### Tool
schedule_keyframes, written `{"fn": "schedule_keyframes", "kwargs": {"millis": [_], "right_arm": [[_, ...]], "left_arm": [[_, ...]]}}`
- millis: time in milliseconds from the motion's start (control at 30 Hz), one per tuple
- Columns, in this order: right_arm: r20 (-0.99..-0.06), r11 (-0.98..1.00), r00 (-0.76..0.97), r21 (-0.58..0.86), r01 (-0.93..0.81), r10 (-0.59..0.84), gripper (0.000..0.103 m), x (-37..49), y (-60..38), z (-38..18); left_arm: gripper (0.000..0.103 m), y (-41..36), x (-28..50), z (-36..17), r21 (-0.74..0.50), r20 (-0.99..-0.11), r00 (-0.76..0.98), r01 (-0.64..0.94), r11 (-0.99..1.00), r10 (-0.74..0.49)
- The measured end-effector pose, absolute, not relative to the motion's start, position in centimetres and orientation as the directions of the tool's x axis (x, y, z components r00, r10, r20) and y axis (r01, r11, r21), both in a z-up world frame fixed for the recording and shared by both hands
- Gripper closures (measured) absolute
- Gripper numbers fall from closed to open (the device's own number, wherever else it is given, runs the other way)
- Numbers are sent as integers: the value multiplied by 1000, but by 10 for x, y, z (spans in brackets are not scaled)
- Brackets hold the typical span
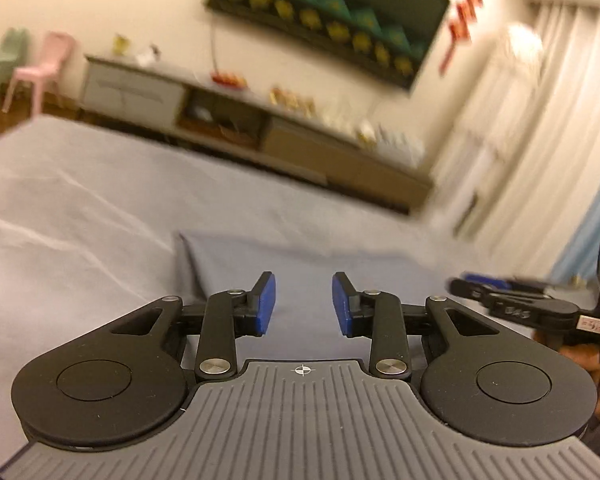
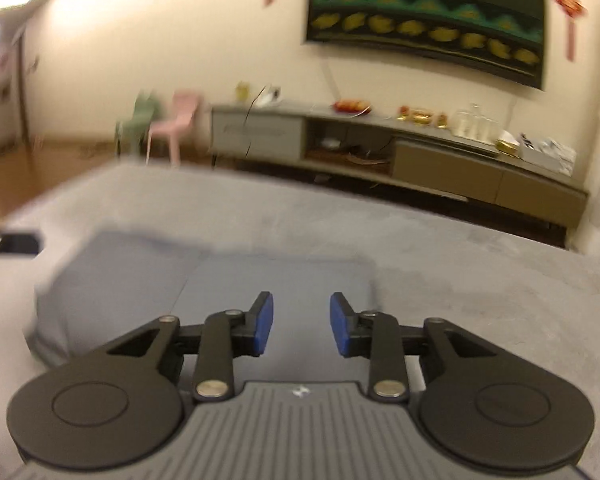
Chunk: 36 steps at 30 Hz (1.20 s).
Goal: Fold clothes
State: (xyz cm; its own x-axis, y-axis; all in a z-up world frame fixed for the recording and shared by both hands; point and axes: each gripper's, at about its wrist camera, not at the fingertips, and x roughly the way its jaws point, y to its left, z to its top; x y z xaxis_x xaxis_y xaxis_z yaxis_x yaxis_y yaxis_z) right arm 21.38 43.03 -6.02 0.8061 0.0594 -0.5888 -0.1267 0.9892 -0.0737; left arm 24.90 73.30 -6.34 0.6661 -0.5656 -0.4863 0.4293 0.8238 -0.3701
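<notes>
A blue-grey garment (image 1: 300, 256) lies flat on the grey cloth-covered table (image 1: 80, 208), with a straight folded edge at its left. My left gripper (image 1: 303, 304) is open and empty just above it. The right gripper also shows in the left wrist view (image 1: 512, 296) at the far right. In the right wrist view the same garment (image 2: 160, 276) lies in front, with a raised lump at its left. My right gripper (image 2: 302, 324) is open and empty above the garment. Both views are blurred.
A long low TV cabinet (image 2: 400, 156) stands against the far wall, with a wall picture (image 2: 424, 20) above it. Pink (image 2: 176, 120) and green (image 2: 138, 120) chairs stand at the left. Curtains (image 1: 540, 140) hang at the right. The table's far edge (image 2: 148, 168) is close ahead.
</notes>
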Motion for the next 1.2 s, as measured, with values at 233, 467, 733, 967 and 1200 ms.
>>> {"fn": "schedule_keyframes", "kwargs": {"millis": [233,467,733,967,1200], "right_arm": [[-662,945,750,-256,-203,-18,75,195,459,-110],[-656,981,741,-8,-195,142,77,186,413,-68],[-620,991,776,18,-134,116,70,265,378,-45],[-737,978,643,141,-156,209,70,279,337,-108],[-638,954,719,274,-125,277,69,232,312,-69]], "left_arm": [[102,722,262,-121,-332,-651,580,363,871,-490],[75,739,236,-73,-284,-587,637,416,864,-500],[70,710,318,-40,-194,-604,650,442,876,-462],[74,710,344,-93,-165,-695,600,404,900,-396],[57,743,253,-58,-204,-609,669,386,900,-425]]}}
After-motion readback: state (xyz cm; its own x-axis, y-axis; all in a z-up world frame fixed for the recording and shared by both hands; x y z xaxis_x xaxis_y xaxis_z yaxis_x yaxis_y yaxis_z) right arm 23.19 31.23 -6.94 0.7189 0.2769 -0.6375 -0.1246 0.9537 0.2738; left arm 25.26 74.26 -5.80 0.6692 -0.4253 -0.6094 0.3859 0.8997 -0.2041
